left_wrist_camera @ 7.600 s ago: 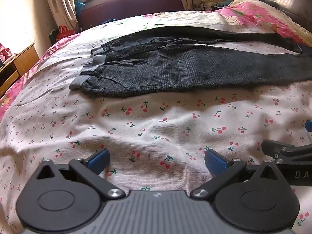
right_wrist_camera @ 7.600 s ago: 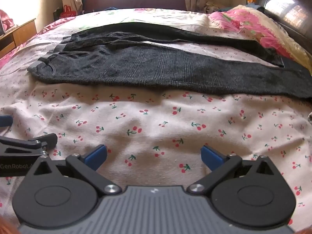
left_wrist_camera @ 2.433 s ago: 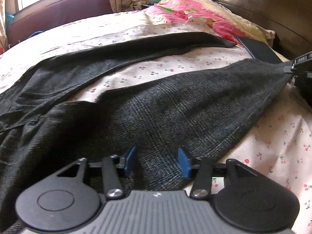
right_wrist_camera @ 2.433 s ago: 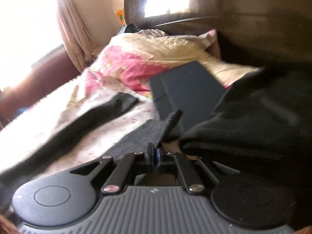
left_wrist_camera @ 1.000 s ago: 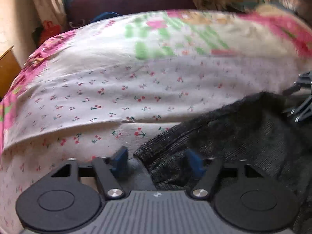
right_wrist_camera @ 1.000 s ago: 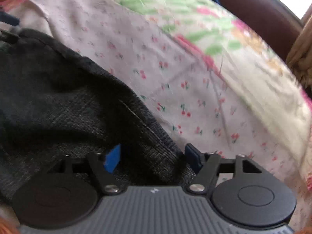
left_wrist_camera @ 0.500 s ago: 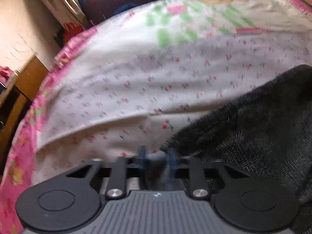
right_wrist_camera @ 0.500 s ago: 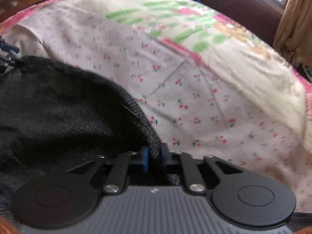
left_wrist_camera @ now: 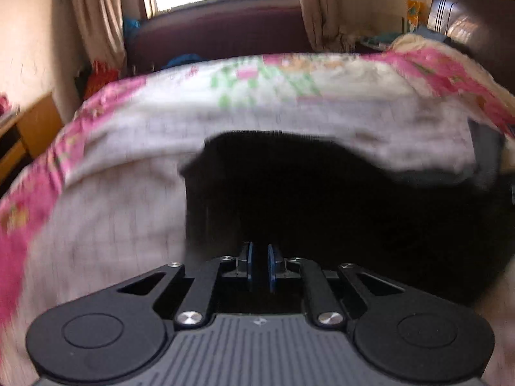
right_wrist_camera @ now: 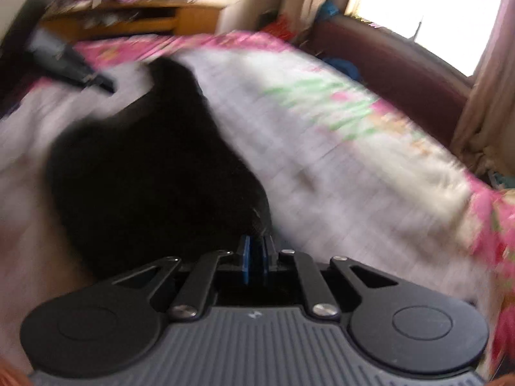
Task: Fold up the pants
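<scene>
The dark grey pants (left_wrist_camera: 322,193) hang as a blurred black mass in front of my left gripper (left_wrist_camera: 259,247). Its blue pads are closing tight on an edge of the cloth. In the right wrist view the pants (right_wrist_camera: 145,177) stretch away to the upper left over the cherry-print sheet (right_wrist_camera: 322,148). My right gripper (right_wrist_camera: 256,239) is shut on another edge of them, with a thin fold of fabric between the pads. Both pictures are smeared by motion, so the lay of the legs is hard to read.
The bed's sheet (left_wrist_camera: 112,209) spreads all around, with a pink flowered quilt (left_wrist_camera: 434,64) at the right. A maroon bench (left_wrist_camera: 219,32) stands under the window beyond the bed. A wooden desk (right_wrist_camera: 128,16) lies off the bed's far left.
Both grippers went from open around the pants' edge to shut on it. Both have since swung fast across the bed with the cloth lifted, and more of the room now shows.
</scene>
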A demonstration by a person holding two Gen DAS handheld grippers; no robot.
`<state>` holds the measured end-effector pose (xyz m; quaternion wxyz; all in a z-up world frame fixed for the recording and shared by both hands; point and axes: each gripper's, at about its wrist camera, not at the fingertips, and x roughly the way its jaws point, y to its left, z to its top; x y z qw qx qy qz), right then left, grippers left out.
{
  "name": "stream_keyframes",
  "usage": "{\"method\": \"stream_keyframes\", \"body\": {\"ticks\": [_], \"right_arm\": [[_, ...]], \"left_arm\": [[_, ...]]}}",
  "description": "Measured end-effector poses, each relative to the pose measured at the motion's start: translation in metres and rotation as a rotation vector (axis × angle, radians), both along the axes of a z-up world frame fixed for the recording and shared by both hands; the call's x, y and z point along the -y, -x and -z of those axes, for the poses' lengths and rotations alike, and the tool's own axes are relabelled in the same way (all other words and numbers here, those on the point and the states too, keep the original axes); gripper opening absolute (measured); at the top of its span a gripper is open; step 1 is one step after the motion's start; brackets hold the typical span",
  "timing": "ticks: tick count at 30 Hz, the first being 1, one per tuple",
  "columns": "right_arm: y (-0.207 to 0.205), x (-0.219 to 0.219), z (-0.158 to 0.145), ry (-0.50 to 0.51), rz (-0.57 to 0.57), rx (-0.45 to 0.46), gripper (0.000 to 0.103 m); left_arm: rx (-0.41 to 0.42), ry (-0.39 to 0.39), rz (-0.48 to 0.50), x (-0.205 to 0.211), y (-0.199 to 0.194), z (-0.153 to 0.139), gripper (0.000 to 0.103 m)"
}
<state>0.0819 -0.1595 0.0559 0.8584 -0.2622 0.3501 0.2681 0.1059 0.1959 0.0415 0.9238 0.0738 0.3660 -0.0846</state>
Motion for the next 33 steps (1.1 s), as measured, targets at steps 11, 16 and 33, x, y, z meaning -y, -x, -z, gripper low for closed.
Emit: {"method": "stream_keyframes", "body": {"ticks": [11,16,33], "right_arm": [[0.028,-0.064,0.029,0.104,-0.110,0.222,0.042],[0.001,-0.106,0.050,0.231,-0.208,0.269,0.042],[-0.040,-0.080,0.077,0.289,-0.191,0.121,0.043]], "left_arm": [[0.059,-0.124,-0.064,0.005,0.037,0.018,0.044],[0.159,-0.378,0.070,0.022,0.015,0.026,0.055],[0.255,-0.754,0.315,0.044,-0.041,0.071,0.086]]}}
